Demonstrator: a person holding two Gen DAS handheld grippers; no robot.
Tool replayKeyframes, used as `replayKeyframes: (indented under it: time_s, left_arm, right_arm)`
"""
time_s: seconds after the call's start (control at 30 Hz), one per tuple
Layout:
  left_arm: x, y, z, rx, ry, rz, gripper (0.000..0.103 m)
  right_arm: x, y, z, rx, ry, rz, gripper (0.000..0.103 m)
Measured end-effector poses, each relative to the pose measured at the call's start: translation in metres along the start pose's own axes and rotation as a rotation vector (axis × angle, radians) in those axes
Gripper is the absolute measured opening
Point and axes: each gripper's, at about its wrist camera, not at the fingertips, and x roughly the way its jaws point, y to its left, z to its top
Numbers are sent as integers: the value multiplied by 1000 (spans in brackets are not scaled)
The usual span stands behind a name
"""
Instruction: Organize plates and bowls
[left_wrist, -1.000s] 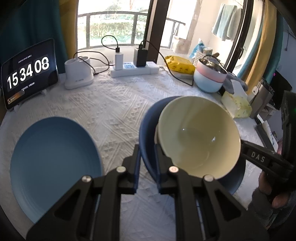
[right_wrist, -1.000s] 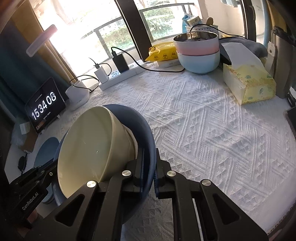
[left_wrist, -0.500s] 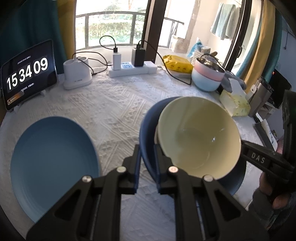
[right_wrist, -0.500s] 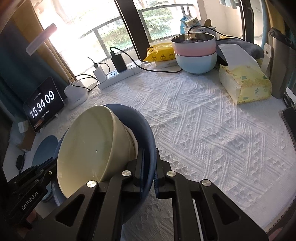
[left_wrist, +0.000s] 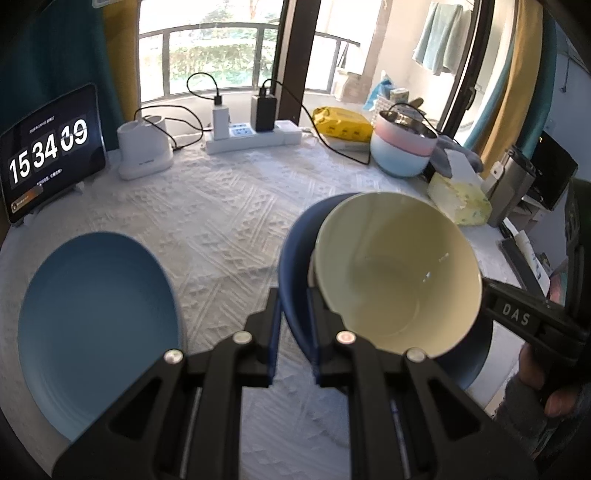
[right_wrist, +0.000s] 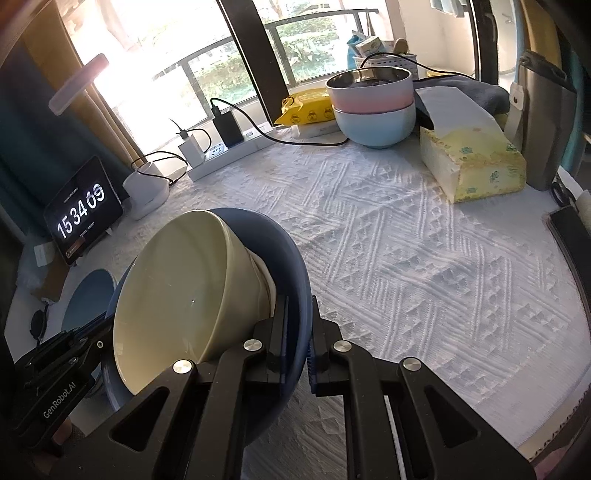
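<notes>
Where a white textured tablecloth meets a sunlit balcony window — both grippers pinch one dark blue bowl.
Left gripper and right gripper clamp opposite rims; a cream bowl lies tilted inside. Clock tablet reads "15 34 09"; bodies read "DAS", "GenRobot.AI".

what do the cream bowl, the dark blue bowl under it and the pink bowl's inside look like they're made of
Cream bowl: glazed ceramic probably, small sharp glints.
Dark blue bowl: likely ceramic or melamine, smooth satin rim.
Pink bowl: steel-looking lining, mirror-grey; matte pastel shell, possibly plastic.
</notes>
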Motion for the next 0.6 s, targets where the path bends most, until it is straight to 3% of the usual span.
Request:
replayKeyframes:
  time_s: [0.6]
  left_arm:
    - [-28,-1,4,9,-54,-4,12]
  right_arm:
    - [-27,11,6,-23,-42,-7,11]
